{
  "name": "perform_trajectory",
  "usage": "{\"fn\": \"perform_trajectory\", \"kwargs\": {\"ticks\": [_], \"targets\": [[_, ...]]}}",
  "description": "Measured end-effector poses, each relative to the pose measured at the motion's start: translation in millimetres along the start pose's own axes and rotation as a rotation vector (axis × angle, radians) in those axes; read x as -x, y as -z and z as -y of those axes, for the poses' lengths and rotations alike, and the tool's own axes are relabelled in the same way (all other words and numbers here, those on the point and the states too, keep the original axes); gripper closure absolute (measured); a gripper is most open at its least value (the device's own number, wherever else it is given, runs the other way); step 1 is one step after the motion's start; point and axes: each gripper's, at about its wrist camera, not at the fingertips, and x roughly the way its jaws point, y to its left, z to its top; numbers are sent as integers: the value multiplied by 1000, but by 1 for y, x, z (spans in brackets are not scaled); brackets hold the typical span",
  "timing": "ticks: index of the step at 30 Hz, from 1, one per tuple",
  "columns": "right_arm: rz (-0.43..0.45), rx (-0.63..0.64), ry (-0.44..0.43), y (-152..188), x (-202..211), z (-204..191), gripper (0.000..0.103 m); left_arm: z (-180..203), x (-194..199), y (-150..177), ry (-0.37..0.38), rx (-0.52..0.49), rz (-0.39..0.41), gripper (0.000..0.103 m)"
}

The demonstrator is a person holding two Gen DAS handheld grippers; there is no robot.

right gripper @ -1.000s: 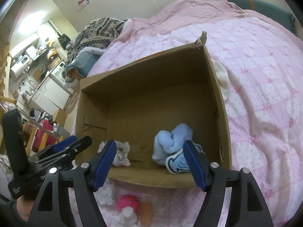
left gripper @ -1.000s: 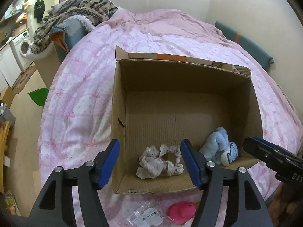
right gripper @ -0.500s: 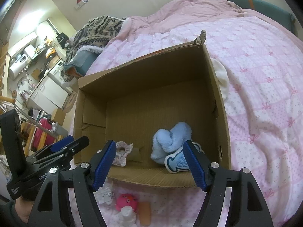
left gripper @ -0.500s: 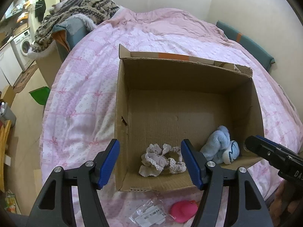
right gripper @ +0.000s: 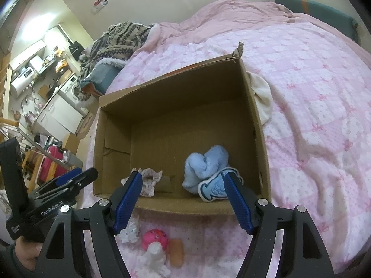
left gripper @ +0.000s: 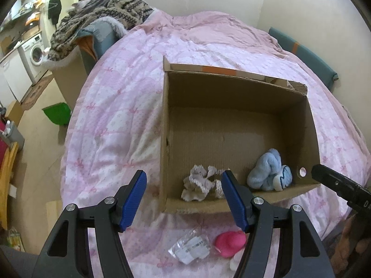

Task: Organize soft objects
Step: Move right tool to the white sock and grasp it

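Your left gripper (left gripper: 184,200) and right gripper (right gripper: 183,200) both hang released and empty above the box's (left gripper: 231,125) near edge. Inside, along that edge, lie a lace scrunchie (left gripper: 201,183) and a blue plush toy (left gripper: 269,172); a pink toy (left gripper: 229,242) sits outside on the bed (left gripper: 116,120).

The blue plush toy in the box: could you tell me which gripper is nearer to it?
Right. The right gripper hangs open just before the blue plush toy; the left gripper sits farther left, facing the lace scrunchie.

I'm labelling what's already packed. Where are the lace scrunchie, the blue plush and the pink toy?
lace scrunchie (left gripper: 201,183), left wrist view, its ruffled middle.
blue plush (right gripper: 206,165), right wrist view, its fluffy body.
pink toy (left gripper: 229,243), left wrist view, its rounded top.
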Motion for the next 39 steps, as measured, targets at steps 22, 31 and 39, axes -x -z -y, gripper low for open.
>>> {"fn": "perform_trajectory", "kwargs": {"ticks": [22, 31, 39], "targets": [[-115, -12, -10, 51, 14, -5, 26, -23, 15, 50, -5, 106, -127, 39], [-304, -83, -47, 72, -22, 5, 26, -30, -6, 53, -26, 172, -188, 39], [-490, 11, -133, 95, -61, -32, 45, -26, -12, 55, -7, 176, -217, 39]]}}
